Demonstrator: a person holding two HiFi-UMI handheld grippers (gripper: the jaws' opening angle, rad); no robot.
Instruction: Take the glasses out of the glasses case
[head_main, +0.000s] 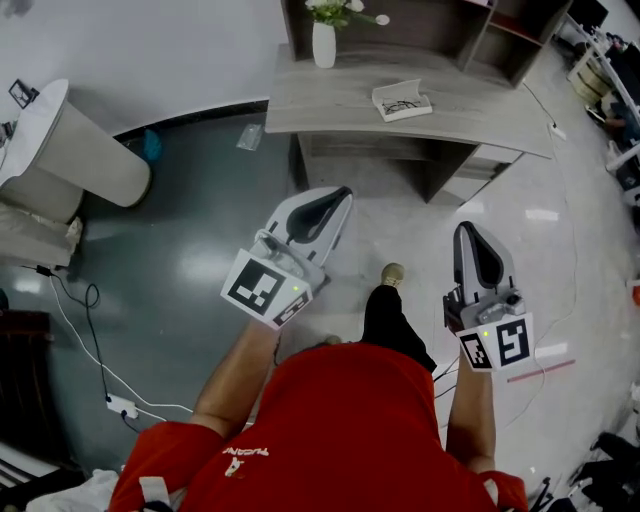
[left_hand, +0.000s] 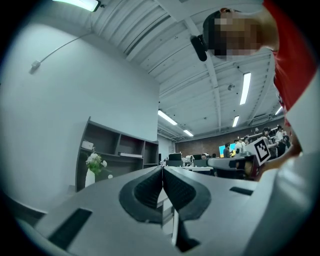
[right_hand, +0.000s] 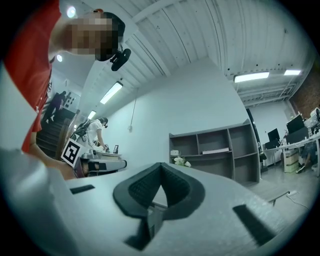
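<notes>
The left gripper (head_main: 338, 197) and right gripper (head_main: 468, 230), jaws clenched on nothing, are pointing at the glasses case (head_main: 402, 100), which is lying well ahead between them, lengthwise along the desk's (head_main: 330, 110) front edge.

My head cam: steeply down | cams on my left gripper (head_main: 338, 200), right gripper (head_main: 470, 232): level, forward | shared: distant shelf (head_main: 420, 25), vase (head_main: 323, 44).

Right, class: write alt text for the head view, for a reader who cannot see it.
Seen from above, a person in a red shirt holds out the left gripper and right gripper, both shut and empty, over a floor. Ahead stands a grey desk bearing an open white glasses case with glasses inside.
</notes>
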